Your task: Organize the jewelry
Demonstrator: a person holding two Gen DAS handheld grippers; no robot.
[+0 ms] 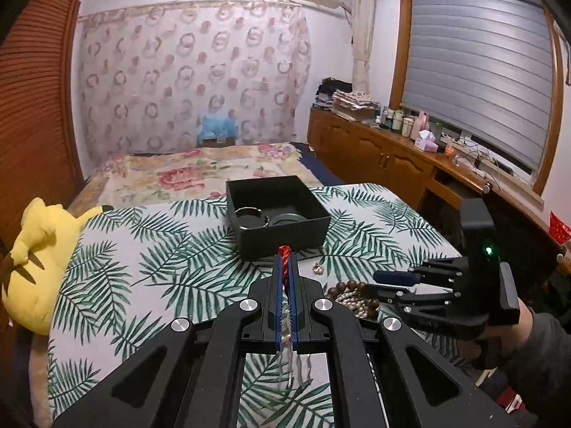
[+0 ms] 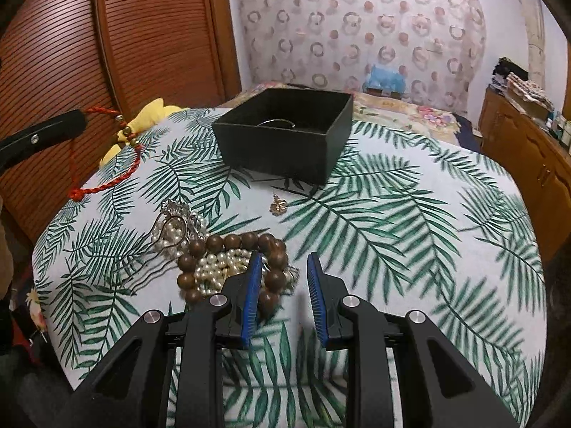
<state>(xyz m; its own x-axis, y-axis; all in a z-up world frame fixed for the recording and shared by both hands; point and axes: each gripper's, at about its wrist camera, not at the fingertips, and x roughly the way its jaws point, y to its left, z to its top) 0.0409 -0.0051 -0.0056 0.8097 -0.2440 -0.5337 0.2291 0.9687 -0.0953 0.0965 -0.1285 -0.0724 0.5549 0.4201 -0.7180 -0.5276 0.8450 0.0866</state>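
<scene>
Red twisted cord (image 2: 107, 164) hangs from the left gripper (image 1: 284, 255), whose jaws are pressed together on it; in the right wrist view the cord loops down with a few small beads (image 2: 125, 131) strung near its top, raised above the near-left part of the table. The right gripper (image 2: 283, 271) sits with its jaws apart and holding nothing, low over the wooden bead bracelet (image 2: 232, 249) that rings a heap of pearls (image 2: 217, 267). Left of that heap lie more pearls with a silver brooch (image 2: 175, 210), and a small gold charm (image 2: 276, 205) lies alone between the pile and the black box (image 2: 285, 135). The box stands farther back, open, with a metal bangle (image 1: 251, 217) already inside.

The likeliest trouble, as I judge it, is the dangling cord: its low end could drag across the pile or catch the box wall on the way in (a loose loop swings freely). The right gripper's left finger is close enough to the wooden beads to nudge them and scatter the pearls.

The surface is a cloth printed with green palm leaves (image 2: 392, 214), soft-looking, so small pieces may sink into folds. Beyond it are a floral bed (image 1: 200, 171), a yellow plush toy (image 1: 39, 249) at the left, a patterned curtain, wooden cabinets and a shuttered window on the right.
</scene>
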